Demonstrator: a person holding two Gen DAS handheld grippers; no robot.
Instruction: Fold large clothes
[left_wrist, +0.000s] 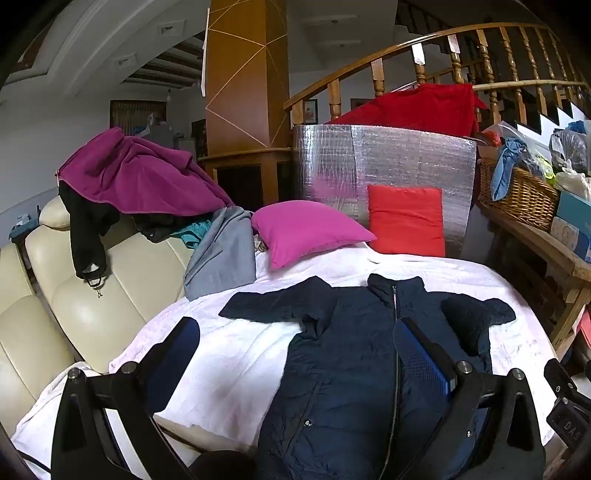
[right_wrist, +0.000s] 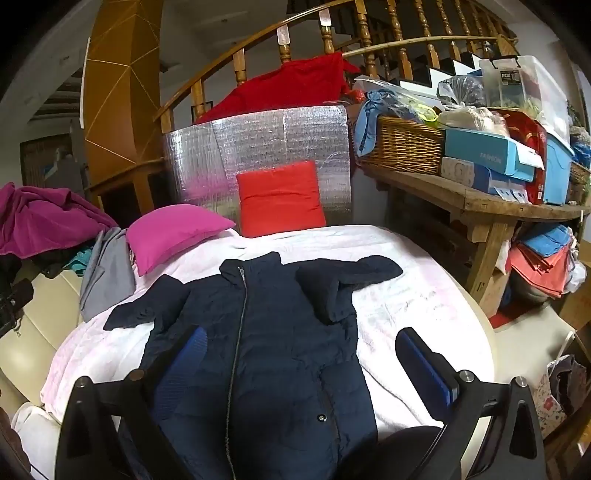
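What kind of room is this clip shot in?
Most likely a lived-in home living room: a cream sofa beside the white-covered surface, a wooden staircase railing behind, and a cluttered wooden bench.

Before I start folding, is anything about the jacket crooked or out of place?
Yes. The navy jacket lies zipped and face up on the white blanket, but its sleeves do not match: the left sleeve stretches outward, while the right sleeve is doubled back over the chest. Both grippers, left and right, hover open.
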